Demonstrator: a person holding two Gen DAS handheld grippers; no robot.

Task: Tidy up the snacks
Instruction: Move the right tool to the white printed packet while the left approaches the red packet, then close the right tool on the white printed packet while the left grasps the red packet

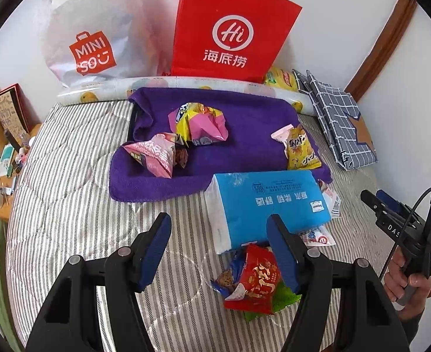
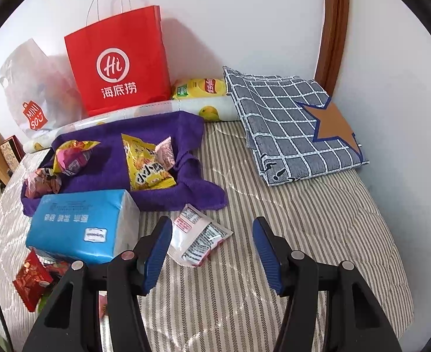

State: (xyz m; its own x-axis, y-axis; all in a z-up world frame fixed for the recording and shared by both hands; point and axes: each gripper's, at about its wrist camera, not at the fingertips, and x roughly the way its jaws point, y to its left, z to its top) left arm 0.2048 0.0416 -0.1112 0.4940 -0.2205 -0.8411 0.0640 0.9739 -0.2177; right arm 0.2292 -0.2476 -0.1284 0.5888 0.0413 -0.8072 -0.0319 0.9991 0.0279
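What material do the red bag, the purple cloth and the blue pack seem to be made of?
Red bag: probably matte paper, with stiff flat sides, sharp creases and thin cord handles.
Purple cloth: looks like soft terry or microfibre, with a fuzzy, unshiny surface and limp folds.
Blue pack: thin glossy plastic film; white tissue layers show at its end.

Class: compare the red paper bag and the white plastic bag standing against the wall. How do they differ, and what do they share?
The red paper bag is stiff and flat-sided with thin cord handles; the white plastic bag is soft and crumpled with a cut-out handle hole. Both stand upright behind the purple towel, each showing a printed logo.
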